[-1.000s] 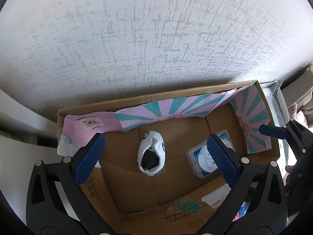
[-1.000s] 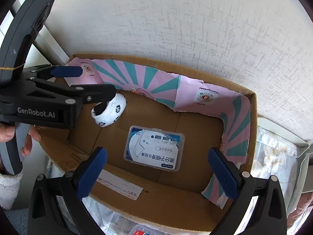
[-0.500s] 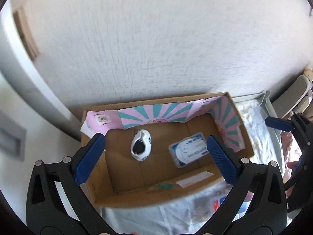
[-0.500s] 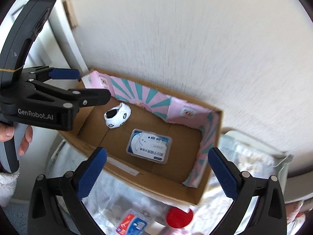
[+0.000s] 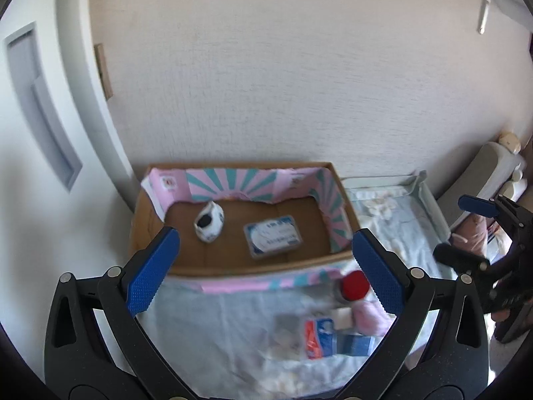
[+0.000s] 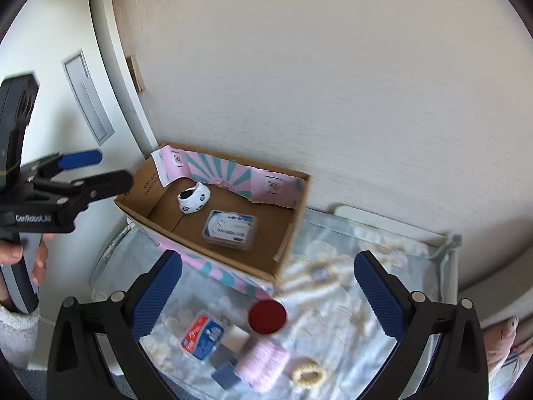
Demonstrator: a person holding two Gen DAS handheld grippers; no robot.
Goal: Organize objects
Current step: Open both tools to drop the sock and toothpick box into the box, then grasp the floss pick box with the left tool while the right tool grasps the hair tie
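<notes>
A cardboard box (image 5: 346, 213) (image 6: 293, 233) with pink and teal lining stands against the wall. In it lie a rolled white sock (image 5: 209, 221) (image 6: 194, 197) and a clear plastic case (image 5: 272, 236) (image 6: 230, 230). In front of the box on the floral cloth lie a red-lidded jar (image 5: 355, 285) (image 6: 267, 312), a red and blue packet (image 5: 319, 338) (image 6: 202, 336), a pink yarn roll (image 6: 263, 363) and a beige ring (image 6: 308, 371). My left gripper (image 5: 266, 271) (image 6: 95, 170) is open and empty above the box's front. My right gripper (image 6: 268, 295) (image 5: 463, 226) is open and empty above the loose items.
The textured wall rises right behind the box. A white door frame (image 6: 113, 100) stands at the left. The tray rim (image 6: 446, 243) bounds the cloth at the right. A small dark blue box (image 6: 226, 375) lies next to the yarn.
Both grippers have pulled up and back from the box. The box now looks smaller and the loose items in front of it have come into view. Both stay open.
</notes>
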